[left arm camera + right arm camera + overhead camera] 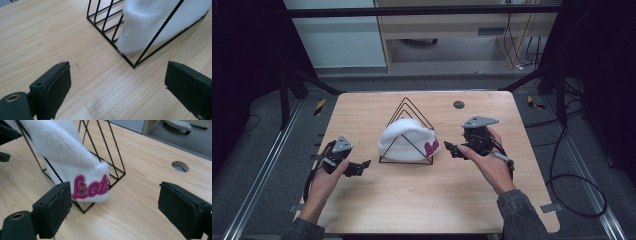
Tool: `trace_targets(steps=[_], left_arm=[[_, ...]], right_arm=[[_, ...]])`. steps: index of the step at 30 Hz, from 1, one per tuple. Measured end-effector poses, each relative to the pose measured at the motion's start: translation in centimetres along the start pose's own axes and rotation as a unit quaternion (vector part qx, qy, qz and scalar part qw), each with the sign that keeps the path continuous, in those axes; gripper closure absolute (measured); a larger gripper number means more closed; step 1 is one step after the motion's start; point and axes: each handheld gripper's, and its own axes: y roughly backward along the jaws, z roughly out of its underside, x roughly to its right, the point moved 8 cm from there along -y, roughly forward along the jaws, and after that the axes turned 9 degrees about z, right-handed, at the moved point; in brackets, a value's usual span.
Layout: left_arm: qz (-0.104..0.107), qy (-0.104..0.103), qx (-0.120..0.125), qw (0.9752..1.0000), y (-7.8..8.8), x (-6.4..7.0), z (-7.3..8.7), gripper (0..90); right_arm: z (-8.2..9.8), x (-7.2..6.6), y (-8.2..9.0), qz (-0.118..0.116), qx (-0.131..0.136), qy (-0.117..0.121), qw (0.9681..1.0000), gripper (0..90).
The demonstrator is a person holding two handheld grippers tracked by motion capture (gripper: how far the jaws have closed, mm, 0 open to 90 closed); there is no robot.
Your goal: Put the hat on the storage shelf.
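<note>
A white fluffy hat (404, 141) with pink lettering (90, 187) is draped over a black wire triangular rack (408, 111) at the middle of the table. My left gripper (362, 165) stands open just left of the rack's front corner (134, 66), jaws wide apart with nothing between them. To the right of the hat, my right gripper (451, 149) is open too, its jaws aimed at the hat's lettered brim (100, 185) and holding nothing. The hat (152, 25) hangs through the rack's wires.
The wooden table (432, 200) has a round cable hole (459, 104) behind the rack, also the hole (180, 166) in the right gripper view. Bare wood lies in front of both grippers. Cables trail on the floor at right (572, 185).
</note>
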Motion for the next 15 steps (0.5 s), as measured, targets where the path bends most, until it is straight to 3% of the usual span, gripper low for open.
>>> trace_targets(steps=[4,8,15], left_arm=[[-0.002,0.008,0.008,0.9999,0.3,-0.3,0.4,6.2],[-0.022,0.007,-0.003,0.9997,0.2,-0.9,1.4,6.2],[-0.02,0.016,-0.019,0.9995,-0.6,-1.3,2.7,5.8]], right_arm=[[0.9,0.9,0.4,0.008,0.006,-0.008,0.9999,10.8],[2.1,2.2,0.7,0.03,0.006,-0.019,0.9993,13.6],[4.6,4.4,0.7,0.057,-0.001,-0.046,0.9973,15.9]])
